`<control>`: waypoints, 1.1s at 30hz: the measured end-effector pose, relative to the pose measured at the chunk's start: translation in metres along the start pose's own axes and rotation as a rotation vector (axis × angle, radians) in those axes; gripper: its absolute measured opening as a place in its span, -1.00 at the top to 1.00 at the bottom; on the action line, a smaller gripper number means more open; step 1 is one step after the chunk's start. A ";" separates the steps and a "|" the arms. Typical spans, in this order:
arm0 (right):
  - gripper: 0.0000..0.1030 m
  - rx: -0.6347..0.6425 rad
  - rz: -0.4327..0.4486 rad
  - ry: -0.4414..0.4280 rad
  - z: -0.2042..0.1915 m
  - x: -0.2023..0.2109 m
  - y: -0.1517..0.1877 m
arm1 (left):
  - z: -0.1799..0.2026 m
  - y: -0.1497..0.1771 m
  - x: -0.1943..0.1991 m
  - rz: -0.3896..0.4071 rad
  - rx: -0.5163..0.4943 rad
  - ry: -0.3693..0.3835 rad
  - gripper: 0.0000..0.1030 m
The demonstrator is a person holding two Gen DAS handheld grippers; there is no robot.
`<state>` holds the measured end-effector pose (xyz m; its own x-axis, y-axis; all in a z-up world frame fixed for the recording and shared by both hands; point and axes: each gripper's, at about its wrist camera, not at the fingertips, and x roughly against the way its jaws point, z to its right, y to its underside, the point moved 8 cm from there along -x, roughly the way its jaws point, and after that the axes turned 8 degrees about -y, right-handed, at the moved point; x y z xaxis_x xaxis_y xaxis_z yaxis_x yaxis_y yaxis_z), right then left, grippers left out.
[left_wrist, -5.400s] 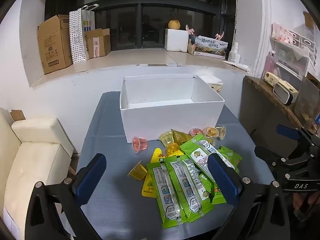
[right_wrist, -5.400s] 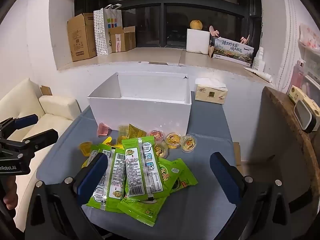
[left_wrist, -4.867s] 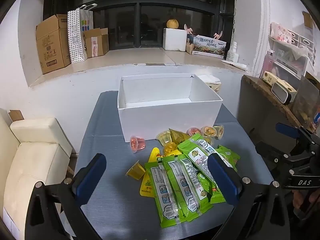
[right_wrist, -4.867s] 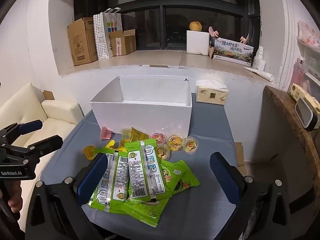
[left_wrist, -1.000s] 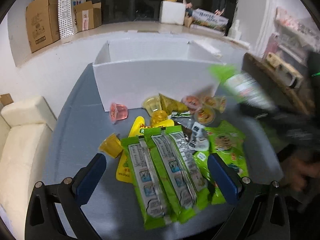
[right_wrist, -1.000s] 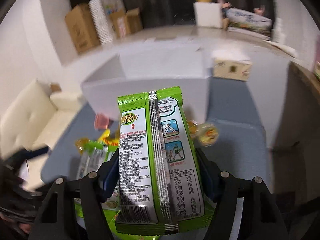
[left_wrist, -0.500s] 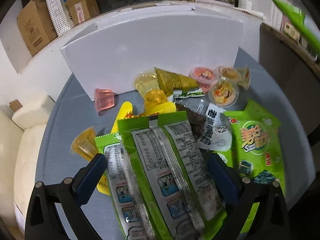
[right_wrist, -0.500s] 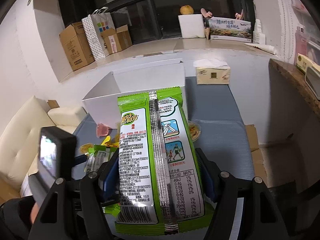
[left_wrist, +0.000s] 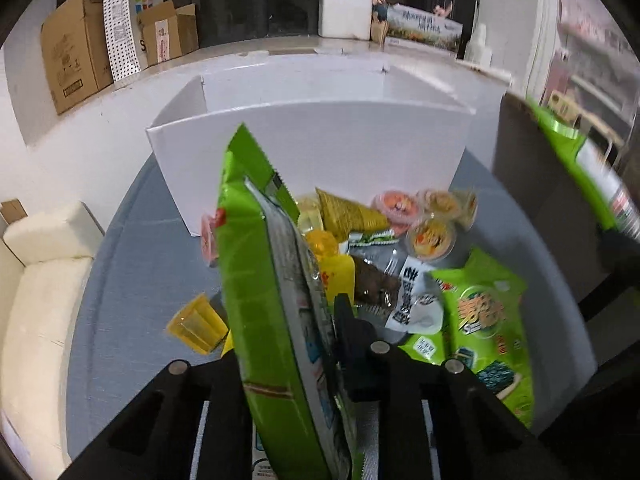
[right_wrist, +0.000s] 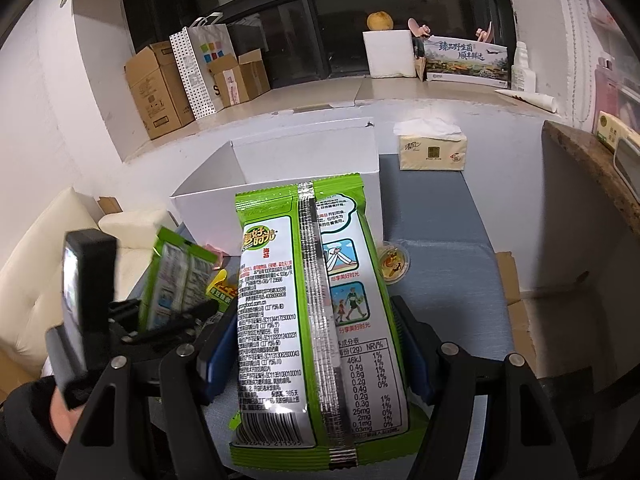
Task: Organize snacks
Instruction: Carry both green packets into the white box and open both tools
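My left gripper (left_wrist: 292, 332) is shut on a green seaweed snack packet (left_wrist: 264, 280) and holds it on edge above the snack pile. My right gripper (right_wrist: 312, 356) is shut on another green seaweed packet (right_wrist: 312, 304), held flat, back side up, in front of the open white box (right_wrist: 280, 184). The box (left_wrist: 312, 140) stands behind the pile. On the blue-grey table (left_wrist: 132, 280) lie a green packet (left_wrist: 480, 320), jelly cups (left_wrist: 432, 236), a yellow cup (left_wrist: 196, 324) and small sachets (left_wrist: 408, 292). The left gripper with its packet also shows in the right wrist view (right_wrist: 172, 276).
A tissue box (right_wrist: 432, 148) stands on the table right of the white box. A cream sofa (left_wrist: 36, 280) is to the left. A dark counter (right_wrist: 592, 160) is to the right. Cardboard boxes (right_wrist: 160, 88) and a paper bag sit on the window ledge.
My left gripper has closed on a green packet from the pile and lifted it. My right gripper still holds its packet, now a little lower and closer to the box.
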<state>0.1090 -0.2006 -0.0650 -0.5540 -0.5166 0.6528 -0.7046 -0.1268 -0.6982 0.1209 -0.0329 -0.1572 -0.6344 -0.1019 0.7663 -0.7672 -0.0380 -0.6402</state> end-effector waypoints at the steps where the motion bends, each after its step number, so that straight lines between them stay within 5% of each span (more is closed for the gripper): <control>1: -0.43 0.000 -0.001 0.001 0.000 0.000 0.000 | -0.001 -0.001 0.001 0.002 0.005 0.009 0.60; 7: -0.44 0.005 0.004 -0.006 -0.003 0.000 -0.001 | -0.007 -0.012 0.027 0.033 0.031 0.087 0.60; 15: -0.44 0.083 0.057 -0.010 -0.011 -0.010 -0.049 | -0.019 -0.087 0.041 0.100 0.063 0.150 0.60; 25: -0.44 0.061 0.104 -0.012 0.005 -0.070 -0.159 | -0.045 -0.185 0.006 0.140 0.057 0.055 0.60; 33: -0.44 0.042 0.038 -0.003 0.015 -0.132 -0.191 | -0.059 -0.220 -0.027 0.120 0.050 0.004 0.60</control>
<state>0.3239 -0.1209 -0.0221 -0.5786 -0.5241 0.6250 -0.6640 -0.1424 -0.7341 0.3011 0.0372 -0.0338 -0.7218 -0.1048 0.6841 -0.6801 -0.0757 -0.7292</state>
